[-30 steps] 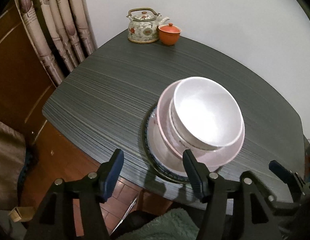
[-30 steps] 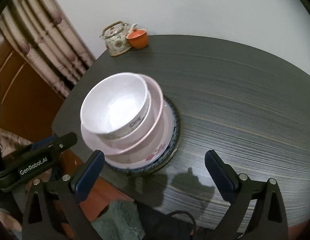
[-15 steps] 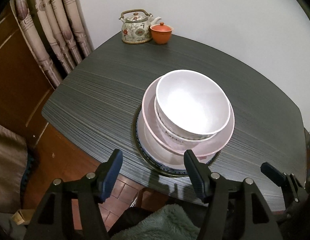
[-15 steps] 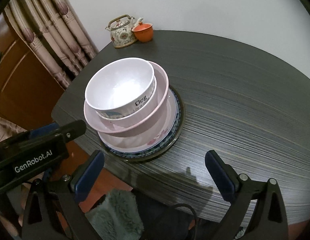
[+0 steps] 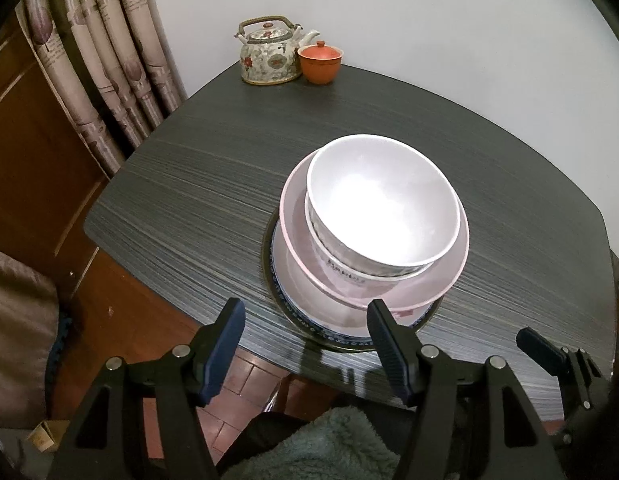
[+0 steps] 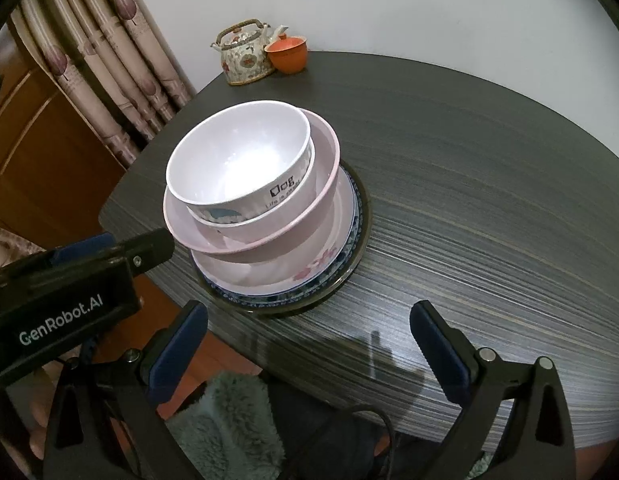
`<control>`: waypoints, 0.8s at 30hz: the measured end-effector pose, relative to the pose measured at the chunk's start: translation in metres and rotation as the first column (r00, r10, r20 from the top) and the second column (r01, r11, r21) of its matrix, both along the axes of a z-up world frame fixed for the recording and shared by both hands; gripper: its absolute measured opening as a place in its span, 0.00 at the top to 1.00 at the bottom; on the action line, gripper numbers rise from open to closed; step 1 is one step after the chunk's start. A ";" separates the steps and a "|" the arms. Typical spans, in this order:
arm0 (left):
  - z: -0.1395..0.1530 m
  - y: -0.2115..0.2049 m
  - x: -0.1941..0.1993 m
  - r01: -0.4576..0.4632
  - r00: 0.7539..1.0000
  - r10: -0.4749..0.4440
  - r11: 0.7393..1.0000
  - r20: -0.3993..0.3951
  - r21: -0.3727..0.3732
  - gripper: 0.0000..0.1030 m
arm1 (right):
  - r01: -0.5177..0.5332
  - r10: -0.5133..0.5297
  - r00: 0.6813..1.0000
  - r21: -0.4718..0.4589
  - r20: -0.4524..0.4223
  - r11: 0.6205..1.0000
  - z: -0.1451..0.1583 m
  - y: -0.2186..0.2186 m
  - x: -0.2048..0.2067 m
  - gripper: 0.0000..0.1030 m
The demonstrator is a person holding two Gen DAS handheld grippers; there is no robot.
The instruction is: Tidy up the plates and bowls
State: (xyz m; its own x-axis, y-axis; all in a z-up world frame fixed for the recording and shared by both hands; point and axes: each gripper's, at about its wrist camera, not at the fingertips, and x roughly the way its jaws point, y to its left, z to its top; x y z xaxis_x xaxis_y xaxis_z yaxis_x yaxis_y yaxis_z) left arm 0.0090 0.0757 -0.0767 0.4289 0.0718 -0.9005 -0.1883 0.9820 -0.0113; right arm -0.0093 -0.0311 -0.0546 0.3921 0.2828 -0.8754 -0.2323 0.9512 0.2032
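A stack stands near the front edge of the dark table [image 5: 213, 168]. On top is a white bowl [image 5: 383, 208] [image 6: 237, 164] inside a second white bowl, in a wide pink bowl [image 5: 441, 284] [image 6: 305, 224], on a floral plate [image 6: 309, 268], on a blue-rimmed plate [image 5: 309, 326] [image 6: 349, 248]. My left gripper [image 5: 307, 348] is open and empty, just short of the stack's front. My right gripper [image 6: 309, 352] is open and empty, in front of the stack's right side. The left gripper's body [image 6: 69, 284] shows in the right wrist view.
A floral teapot [image 5: 269, 56] [image 6: 245, 58] and an orange lidded cup [image 5: 319, 62] [image 6: 287, 54] stand at the table's far corner by the wall. Curtains [image 5: 101, 64] and a wooden door hang at the left. A green fleece [image 5: 321, 448] lies below the table edge.
Both grippers have pulled back and up from the stack, which now sits farther off and more centred in both views. The stack has not moved. Both grippers stay open.
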 end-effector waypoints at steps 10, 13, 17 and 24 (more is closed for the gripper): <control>-0.002 -0.002 0.000 0.010 1.000 -0.010 1.000 -0.003 -0.007 0.37 | -0.016 0.016 1.000 -0.007 -0.006 1.000 -0.001 0.005 -0.001 0.02; -0.003 -0.003 0.001 0.015 1.000 -0.016 1.000 -0.008 -0.014 0.37 | -0.019 0.019 1.000 -0.010 -0.009 1.000 -0.002 0.007 -0.001 0.02; -0.005 -0.002 0.002 0.016 1.000 -0.016 1.000 -0.010 -0.017 0.37 | -0.022 0.022 1.000 -0.011 -0.014 1.000 -0.004 0.009 0.000 0.02; -0.006 -0.001 0.001 0.009 1.000 -0.010 1.000 -0.009 -0.018 0.37 | -0.018 0.018 1.000 -0.011 -0.021 1.000 -0.005 0.010 0.000 0.02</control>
